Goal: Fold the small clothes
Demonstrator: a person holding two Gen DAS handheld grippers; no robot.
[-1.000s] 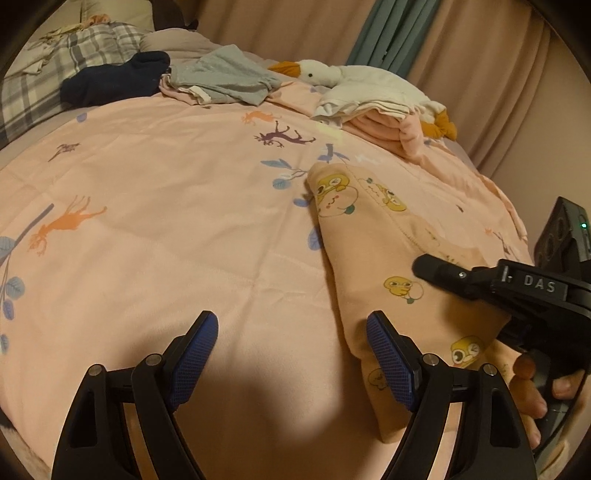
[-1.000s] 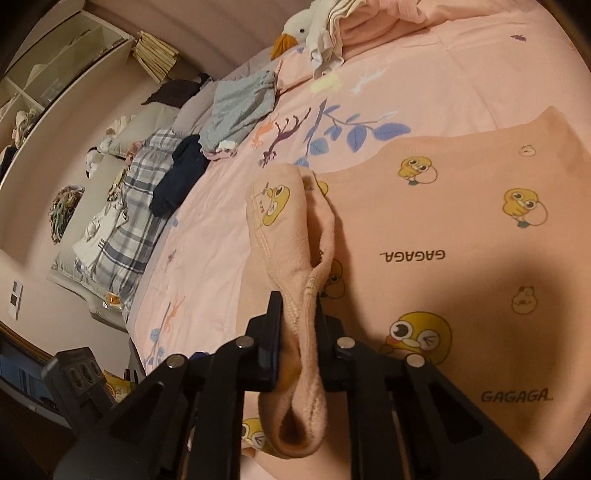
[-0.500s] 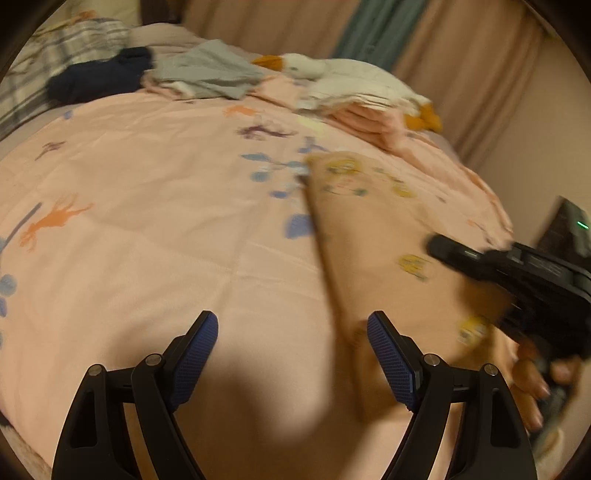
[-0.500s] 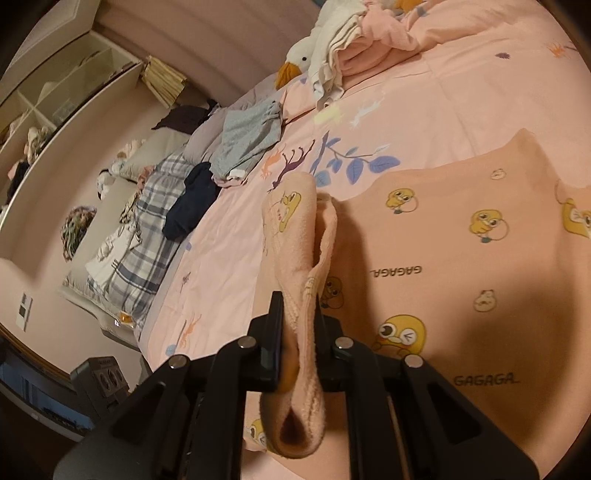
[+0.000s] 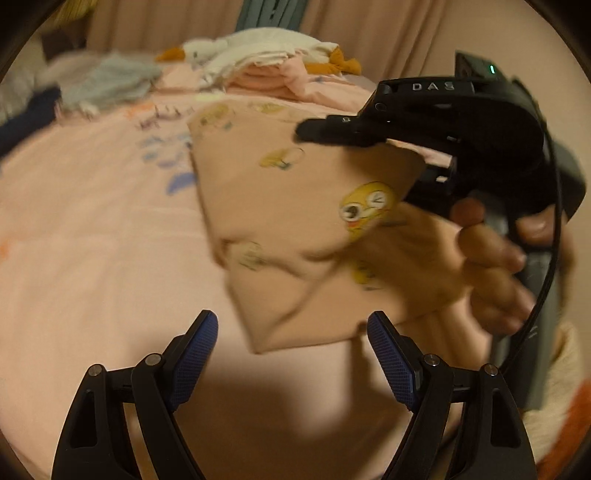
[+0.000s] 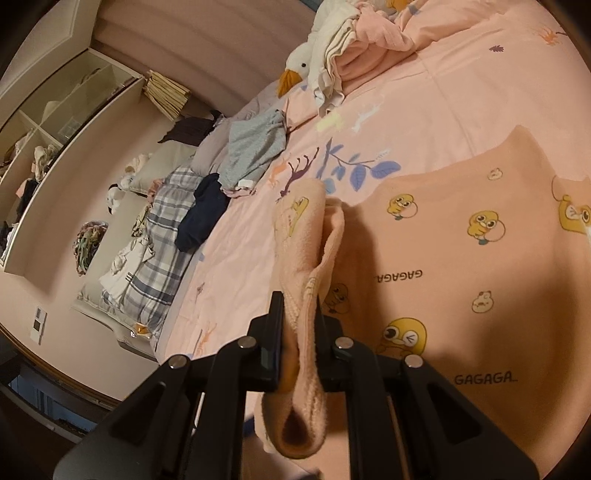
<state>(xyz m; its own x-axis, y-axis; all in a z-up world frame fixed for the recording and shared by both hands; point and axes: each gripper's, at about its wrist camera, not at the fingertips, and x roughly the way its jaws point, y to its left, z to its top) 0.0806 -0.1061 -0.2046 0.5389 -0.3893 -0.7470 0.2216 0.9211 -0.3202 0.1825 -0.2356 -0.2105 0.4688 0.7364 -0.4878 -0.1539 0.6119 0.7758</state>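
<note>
A peach garment with yellow duck prints (image 6: 480,258) lies on the pink bed. My right gripper (image 6: 300,317) is shut on a bunched fold of its edge (image 6: 306,236), held a little above the rest. In the left wrist view the same garment (image 5: 295,229) is lifted at its right side, where the right gripper (image 5: 332,133) clamps it, a hand wrapped round that gripper's handle. My left gripper (image 5: 291,332) stands open with blue pads just below the garment's near corner, and nothing sits between its fingers.
A white goose plush (image 6: 306,66) lies on folded pink and white bedding at the far end. Grey (image 6: 255,147), navy (image 6: 203,214) and plaid (image 6: 155,251) clothes lie along the bed's far left side. Shelves (image 6: 55,122) line the wall. Curtains (image 5: 369,22) hang behind.
The left gripper has swung right toward the garment, so the right gripper and hand now look much closer and higher. The right gripper has kept its grip on the fold.
</note>
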